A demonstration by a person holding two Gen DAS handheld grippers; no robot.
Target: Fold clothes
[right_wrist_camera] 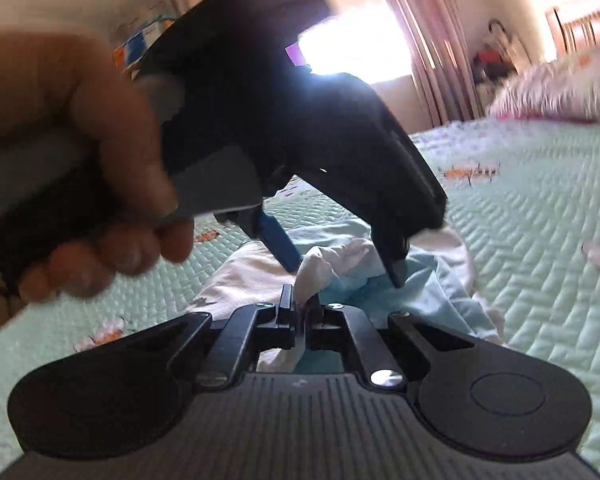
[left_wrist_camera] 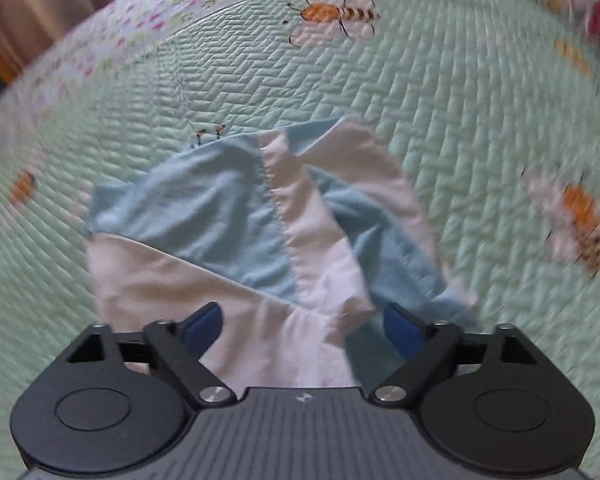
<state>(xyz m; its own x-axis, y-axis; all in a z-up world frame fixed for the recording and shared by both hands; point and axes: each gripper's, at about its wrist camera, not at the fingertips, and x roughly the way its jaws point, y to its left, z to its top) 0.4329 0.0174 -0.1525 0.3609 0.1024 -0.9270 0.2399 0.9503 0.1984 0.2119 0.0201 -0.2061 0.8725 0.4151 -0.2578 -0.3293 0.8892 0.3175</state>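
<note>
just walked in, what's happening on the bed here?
A person is folding a small light-blue and white garment on a green quilted bedspread with two handheld grippers. The left gripper hangs over the garment, pointing steeply down with its jaws wide open and nothing clamped. The right gripper comes in low and is shut on a bunched white fold of the cloth. The garment is still rumpled, not yet a neat fold.

Home bedroom — quilted bee-print bedspread [left_wrist_camera: 440,92], pink curtains [right_wrist_camera: 432,44], pillow [right_wrist_camera: 560,84]
</note>
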